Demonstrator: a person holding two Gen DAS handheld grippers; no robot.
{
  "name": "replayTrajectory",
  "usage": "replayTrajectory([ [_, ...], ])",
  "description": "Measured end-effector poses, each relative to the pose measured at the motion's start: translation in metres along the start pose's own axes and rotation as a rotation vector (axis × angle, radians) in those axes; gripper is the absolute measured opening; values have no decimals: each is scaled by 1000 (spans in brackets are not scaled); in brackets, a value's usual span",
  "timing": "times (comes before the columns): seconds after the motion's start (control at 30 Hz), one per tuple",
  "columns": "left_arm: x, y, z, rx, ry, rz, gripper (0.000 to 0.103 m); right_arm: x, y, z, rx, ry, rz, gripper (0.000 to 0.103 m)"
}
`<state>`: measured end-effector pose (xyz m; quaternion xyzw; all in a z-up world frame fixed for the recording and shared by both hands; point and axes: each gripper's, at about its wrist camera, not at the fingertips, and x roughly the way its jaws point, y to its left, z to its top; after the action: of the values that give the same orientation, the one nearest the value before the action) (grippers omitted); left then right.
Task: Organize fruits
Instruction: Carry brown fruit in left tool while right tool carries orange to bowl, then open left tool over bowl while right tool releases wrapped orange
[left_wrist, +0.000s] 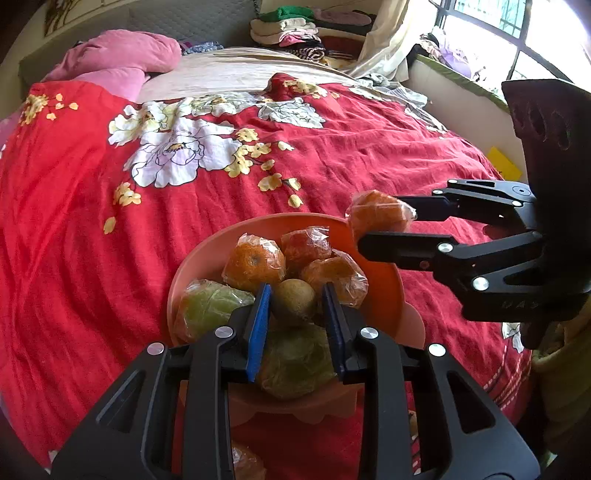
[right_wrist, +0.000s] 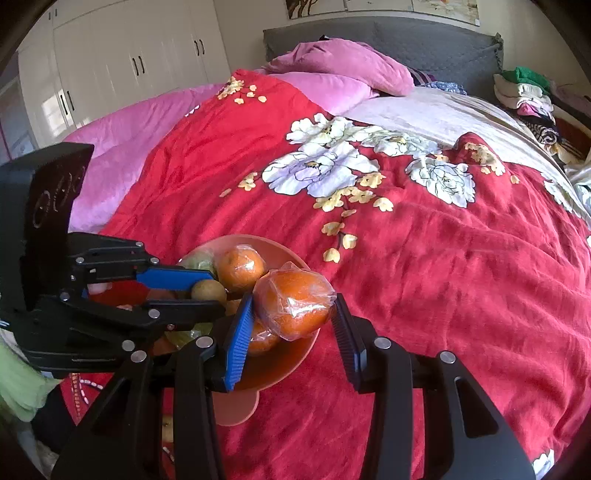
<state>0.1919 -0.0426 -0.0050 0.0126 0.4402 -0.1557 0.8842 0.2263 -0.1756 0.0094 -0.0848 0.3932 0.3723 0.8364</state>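
Between the right gripper's (right_wrist: 293, 325) blue pads sits one plastic-wrapped orange (right_wrist: 294, 303), pinched from both sides and held just above the near rim of the pink bowl (left_wrist: 207, 254). The left gripper (left_wrist: 296, 301) clamps one brown kiwi (left_wrist: 294, 301) between its two pads, over the middle of the bowl. Beyond those jaws lie three more wrapped oranges (left_wrist: 253, 265); two wrapped green fruits (left_wrist: 208, 306) rest left of and beneath them. The bowl stands on one red floral bedspread (left_wrist: 110, 240).
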Motion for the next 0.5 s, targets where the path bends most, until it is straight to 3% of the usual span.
replayTrajectory([
  [0.5,-1,1,0,0,0,1,21,8,-4,-4,24,12,8,43],
])
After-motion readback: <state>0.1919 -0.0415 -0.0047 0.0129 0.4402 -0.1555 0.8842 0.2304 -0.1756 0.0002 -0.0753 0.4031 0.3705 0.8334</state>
